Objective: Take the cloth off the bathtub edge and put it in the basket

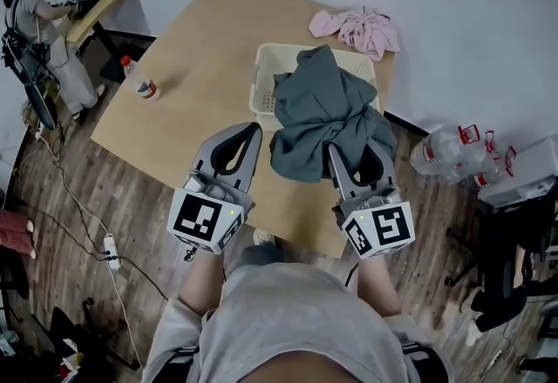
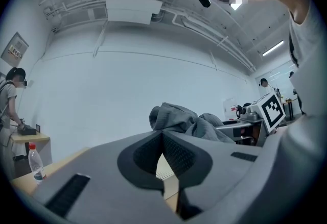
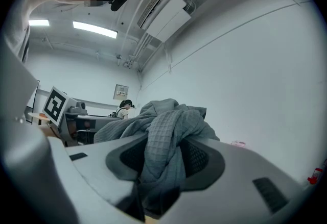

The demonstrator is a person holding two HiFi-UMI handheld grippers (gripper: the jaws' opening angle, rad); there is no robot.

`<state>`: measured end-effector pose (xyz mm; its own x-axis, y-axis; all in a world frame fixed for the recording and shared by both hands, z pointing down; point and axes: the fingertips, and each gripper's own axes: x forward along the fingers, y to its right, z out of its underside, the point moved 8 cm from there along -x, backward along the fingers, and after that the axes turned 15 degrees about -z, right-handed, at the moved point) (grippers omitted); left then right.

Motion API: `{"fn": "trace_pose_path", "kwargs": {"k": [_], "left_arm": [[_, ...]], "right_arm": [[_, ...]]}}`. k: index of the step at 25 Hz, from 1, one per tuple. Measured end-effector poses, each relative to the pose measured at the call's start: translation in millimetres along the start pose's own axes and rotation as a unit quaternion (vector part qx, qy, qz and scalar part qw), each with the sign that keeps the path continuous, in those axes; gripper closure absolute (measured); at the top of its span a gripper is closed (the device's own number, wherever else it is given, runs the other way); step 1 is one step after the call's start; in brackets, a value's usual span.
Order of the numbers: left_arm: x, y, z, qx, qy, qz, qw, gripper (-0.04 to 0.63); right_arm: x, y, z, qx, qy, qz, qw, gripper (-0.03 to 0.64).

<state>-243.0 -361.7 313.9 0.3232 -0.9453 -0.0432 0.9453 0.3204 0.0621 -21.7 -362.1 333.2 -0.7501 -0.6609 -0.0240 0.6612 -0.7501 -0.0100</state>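
1. Holding the left gripper point(image 1: 252, 132) and the right gripper point(image 1: 357, 154) side by side over the near edge of the wooden table point(image 1: 192, 41), both pointing level and away toward the far wall
2. Showing black-and-white square patterns on the marker cubes point(image 1: 206, 220), codes rather than words
3. Pressing the left gripper's point(image 2: 162, 133) jaws together at the tips, with nothing caught between the pads; letting only a sliver of perforated basket wall show through the gap beneath them
4. Clamping a thick, twisted wad of the grey waffle-weave cloth point(image 3: 163, 131) between the right gripper's point(image 3: 164, 152) pads, the jaws standing fairly wide around the bunch
5. Stretching the cloth point(image 1: 323, 106) lengthwise from near to far: near end gathered in the right jaws, far end heaped over the near right part of the cream basket point(image 1: 261, 93) and covering that rim, one fold hanging down just left of the right gripper; not telling whether the heap is resting in the basket or only hovering over it
6. Rising as a grey mound point(image 2: 179, 118) beyond the shut left jaws in the left gripper view
7. Standing upright on the table's left side, well apart from the basket: a clear bottle point(image 1: 139, 81) with a red cap, its label too small to read
8. Lying crumpled just beyond the basket, at the table's far right corner: a pink garment point(image 1: 357, 28)
9. Standing at a desk point(image 1: 100, 2) in the far left corner: a person point(image 1: 35, 23); lying on the floor to the right: clear bottles point(image 1: 453, 150) with red caps
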Motion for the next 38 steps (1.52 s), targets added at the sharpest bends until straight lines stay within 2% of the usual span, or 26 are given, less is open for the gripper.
{"fn": "trace_pose_path", "kwargs": {"k": [26,33,38], "left_arm": [[81,-71,23,-0.021,0.0,0.076,0.9969,0.6],[104,-70,28,-0.029,-0.006,0.096,0.9949,0.6],[116,-72,36,-0.041,-0.019,0.096,0.9944,0.6]], "right_arm": [[77,20,-14,-0.031,-0.019,0.064,0.997,0.443],[89,37,-18,-0.035,-0.043,0.067,0.996,0.443],[107,54,-13,-0.032,-0.066,0.049,0.996,0.443]]}}
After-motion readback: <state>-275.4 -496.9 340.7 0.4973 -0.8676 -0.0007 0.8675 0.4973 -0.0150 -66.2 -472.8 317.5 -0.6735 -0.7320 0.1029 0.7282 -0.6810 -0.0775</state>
